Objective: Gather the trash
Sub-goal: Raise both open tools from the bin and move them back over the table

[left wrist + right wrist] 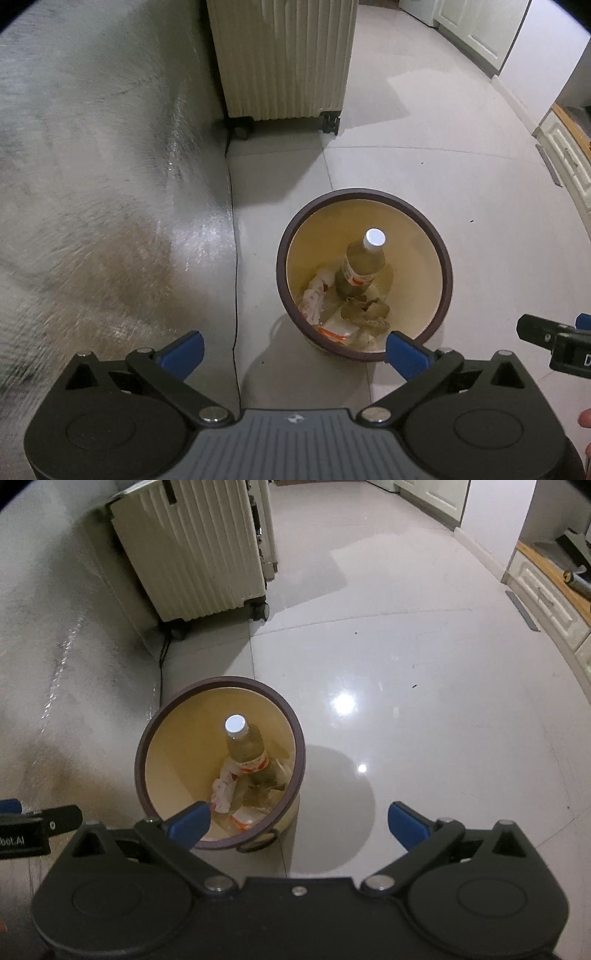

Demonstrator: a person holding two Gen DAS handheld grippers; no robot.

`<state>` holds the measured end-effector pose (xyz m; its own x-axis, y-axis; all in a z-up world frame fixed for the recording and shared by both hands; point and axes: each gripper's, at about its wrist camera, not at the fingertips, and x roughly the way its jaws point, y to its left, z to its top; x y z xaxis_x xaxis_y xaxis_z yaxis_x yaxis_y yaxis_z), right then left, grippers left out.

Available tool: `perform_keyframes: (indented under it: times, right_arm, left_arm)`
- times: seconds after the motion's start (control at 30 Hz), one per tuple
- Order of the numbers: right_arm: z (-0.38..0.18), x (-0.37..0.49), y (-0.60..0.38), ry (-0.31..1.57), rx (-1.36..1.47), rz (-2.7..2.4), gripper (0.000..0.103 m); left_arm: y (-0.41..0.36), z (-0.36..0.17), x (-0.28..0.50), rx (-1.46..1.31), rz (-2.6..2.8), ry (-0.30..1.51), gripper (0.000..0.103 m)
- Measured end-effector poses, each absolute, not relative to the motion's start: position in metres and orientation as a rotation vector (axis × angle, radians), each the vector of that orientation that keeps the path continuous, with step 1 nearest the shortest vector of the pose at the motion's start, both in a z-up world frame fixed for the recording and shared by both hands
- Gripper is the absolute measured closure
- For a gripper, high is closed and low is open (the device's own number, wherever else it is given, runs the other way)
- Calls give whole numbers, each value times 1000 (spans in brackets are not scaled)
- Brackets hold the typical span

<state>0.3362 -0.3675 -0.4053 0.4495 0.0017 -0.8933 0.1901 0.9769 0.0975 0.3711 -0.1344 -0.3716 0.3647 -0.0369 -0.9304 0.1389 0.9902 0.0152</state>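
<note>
Both grippers, left gripper [295,350] and right gripper [299,825], gape empty. The bottle [360,267], mid-frame in the bin [282,258], looks light and slippery; grip its neck.

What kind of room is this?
Probably a room in someone's home. A ribbed suitcase stands by the wall on a shiny tiled floor, white cabinets line the far side, and a trash bin holds a bottle.
</note>
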Motion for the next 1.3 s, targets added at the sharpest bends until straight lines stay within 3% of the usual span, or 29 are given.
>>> perform_keyframes:
  times: [0.43, 1.3]
  right_arm:
    - [-315, 268, -365, 928, 191, -104, 0]
    - [-97, 147, -332, 448, 113, -76, 0]
  left_arm:
    - [-132, -285, 302, 62, -146, 1042, 0]
    - [-93, -39, 161, 19, -176, 511, 0]
